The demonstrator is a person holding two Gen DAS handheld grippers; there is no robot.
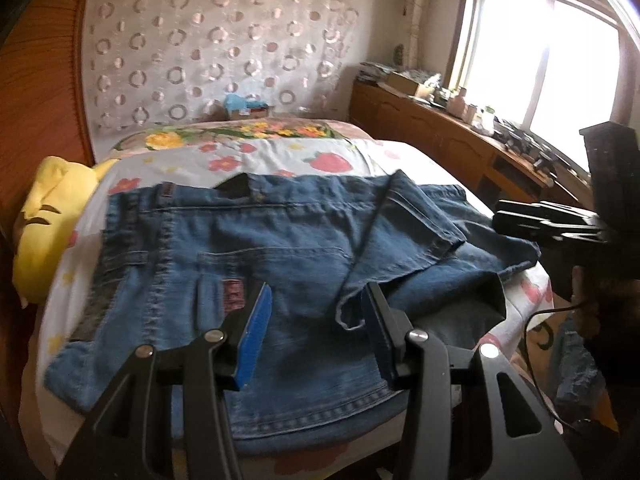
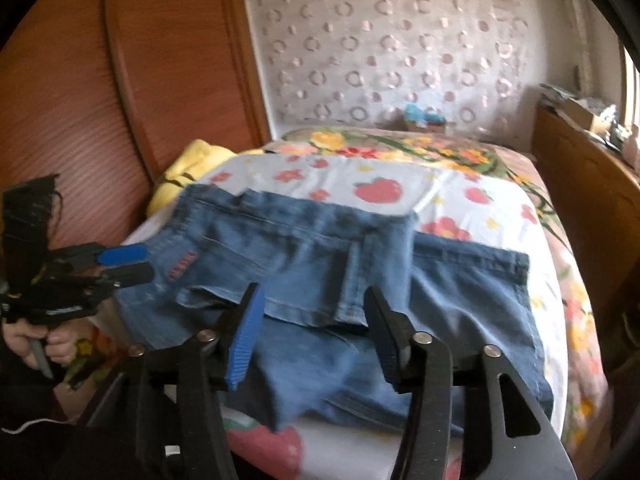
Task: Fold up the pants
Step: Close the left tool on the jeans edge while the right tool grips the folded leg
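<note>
Blue denim pants (image 1: 256, 248) lie folded in layers on a bed, waistband to the left, leg ends laid back over the seat; they also show in the right wrist view (image 2: 312, 264). My left gripper (image 1: 316, 312) is open and empty, hovering over the near part of the pants; it also shows in the right wrist view (image 2: 128, 262) at the pants' left edge. My right gripper (image 2: 312, 312) is open and empty above the folded leg hem; it also shows in the left wrist view (image 1: 516, 220) at the right of the pants.
The bed has a floral and strawberry sheet (image 1: 280, 156). A yellow plush pillow (image 1: 44, 224) lies at the left edge. A wooden headboard (image 2: 80, 100) stands left, a cluttered wooden cabinet (image 1: 460, 136) under a window right. A spotted curtain (image 1: 208, 40) hangs behind.
</note>
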